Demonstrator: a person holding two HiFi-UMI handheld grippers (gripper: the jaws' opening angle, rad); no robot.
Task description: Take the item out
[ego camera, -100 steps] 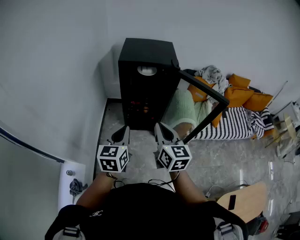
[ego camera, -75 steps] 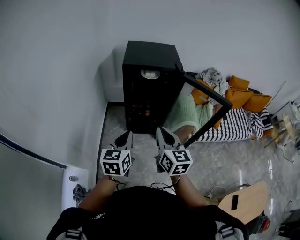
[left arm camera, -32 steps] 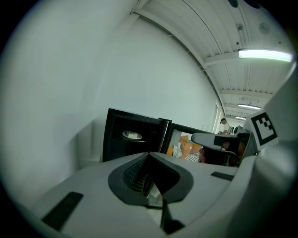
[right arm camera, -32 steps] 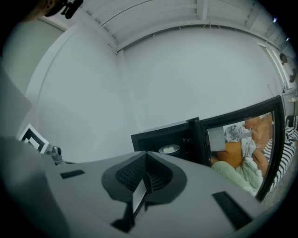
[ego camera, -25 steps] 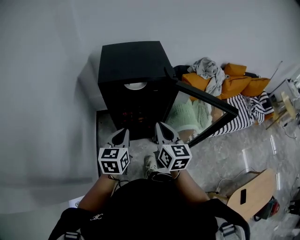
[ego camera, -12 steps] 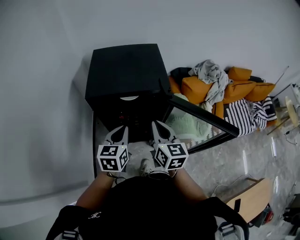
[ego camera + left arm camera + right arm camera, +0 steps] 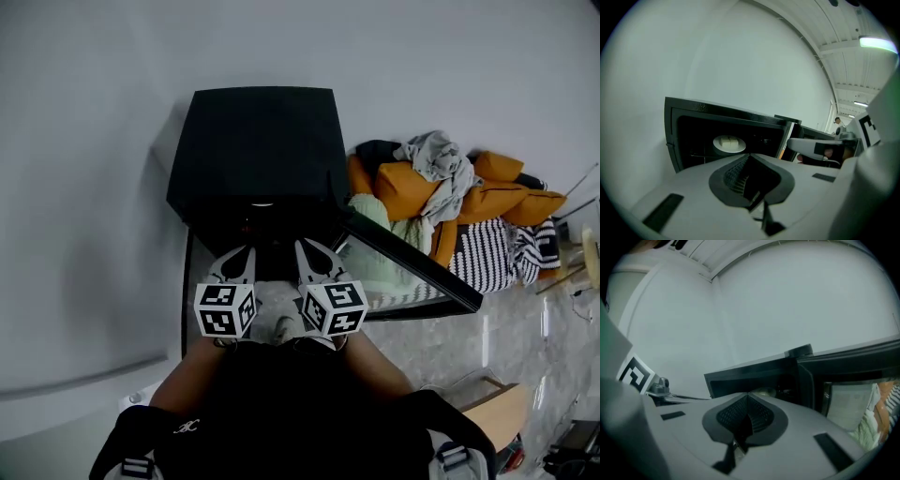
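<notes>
A black cabinet (image 7: 253, 141) stands against the wall with its glass door (image 7: 412, 267) swung open to the right. On a shelf inside lies a white plate (image 7: 729, 143) with pale pieces on it; only a sliver of the plate (image 7: 261, 202) shows in the head view. My left gripper (image 7: 244, 251) and right gripper (image 7: 305, 246) hover side by side just in front of the opening. Both are shut with nothing between the jaws. In the left gripper view the left gripper (image 7: 750, 157) points at the plate. In the right gripper view the right gripper (image 7: 747, 397) points into the dark interior, where the plate (image 7: 764, 392) barely shows.
Orange cushions (image 7: 412, 183), loose clothes (image 7: 436, 155) and a striped cloth (image 7: 487, 253) lie to the right behind the door. A white wall runs along the left. The person's shoe (image 7: 281, 328) rests on the marble floor below the grippers.
The view has come closer to and over the cabinet, and both grippers have moved up to its opening. Both stay shut.
</notes>
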